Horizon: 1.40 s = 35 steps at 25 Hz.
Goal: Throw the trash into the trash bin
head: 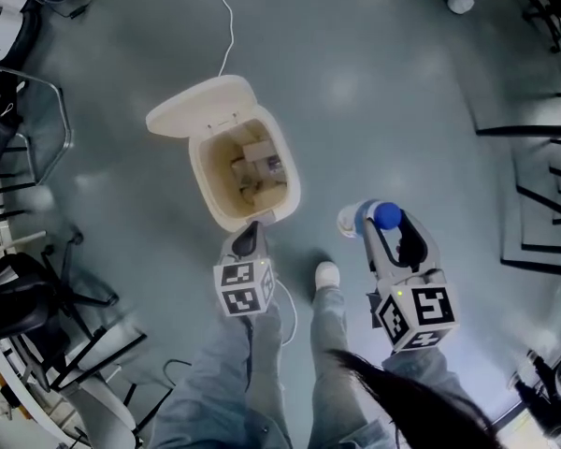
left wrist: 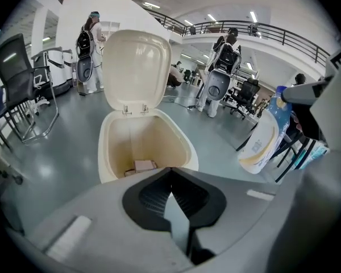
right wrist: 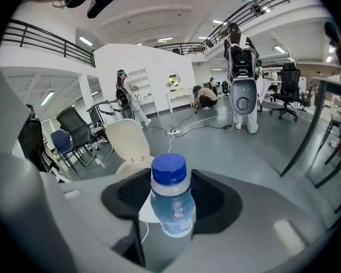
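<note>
A cream trash bin [head: 204,187] stands on the grey floor with its lid [head: 202,107] flipped up. Cardboard scraps [head: 258,165] lie inside it. My left gripper [head: 251,233] hangs shut and holds nothing, right at the bin's near rim. In the left gripper view the bin [left wrist: 110,147] and the raised lid [left wrist: 137,67] lie just beyond the left gripper [left wrist: 170,173]. My right gripper [head: 389,224] is shut on a clear plastic bottle [head: 366,217] with a blue cap, to the right of the bin. In the right gripper view the bottle [right wrist: 171,203] stands between the jaws.
Office chairs [head: 23,129] crowd the left side. A white cable [head: 229,17] runs across the floor behind the bin. Black table frames [head: 542,195] stand at the right. The person's white shoe [head: 326,274] is planted between the grippers. Other people stand far off.
</note>
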Available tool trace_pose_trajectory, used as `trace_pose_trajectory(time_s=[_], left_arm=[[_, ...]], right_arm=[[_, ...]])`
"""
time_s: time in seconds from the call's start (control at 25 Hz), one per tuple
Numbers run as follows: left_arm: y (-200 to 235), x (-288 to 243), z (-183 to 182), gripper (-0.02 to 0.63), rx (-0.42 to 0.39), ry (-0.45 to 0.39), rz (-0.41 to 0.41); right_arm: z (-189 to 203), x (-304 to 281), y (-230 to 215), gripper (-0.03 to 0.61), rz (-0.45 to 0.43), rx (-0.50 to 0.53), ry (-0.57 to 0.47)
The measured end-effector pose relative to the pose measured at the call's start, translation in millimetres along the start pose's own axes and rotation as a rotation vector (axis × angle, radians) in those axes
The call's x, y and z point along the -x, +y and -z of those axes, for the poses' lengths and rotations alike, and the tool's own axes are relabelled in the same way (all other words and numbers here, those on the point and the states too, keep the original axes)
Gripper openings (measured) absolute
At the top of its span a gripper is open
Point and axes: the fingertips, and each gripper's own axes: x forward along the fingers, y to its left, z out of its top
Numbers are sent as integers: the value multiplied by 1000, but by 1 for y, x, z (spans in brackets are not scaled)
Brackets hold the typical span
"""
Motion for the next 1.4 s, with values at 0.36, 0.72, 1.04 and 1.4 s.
trace_pose_trajectory(time_s=[0.36,0.72,1.04,1.4], left_arm=[[25,65,-58,9,-23,-90,-30],[34,170,-139,9,-15,-228,-55],[59,217,-154,9,-3,-282,-102],[112,246,-141,9,64,-294,-197]], right_arm=[[-29,22,43,224,-24,50,-6],[-63,60,94,224,-88,114,1],[-77,63,132,224,-135,151,16],[-98,21,187,224,-232,210,23]])
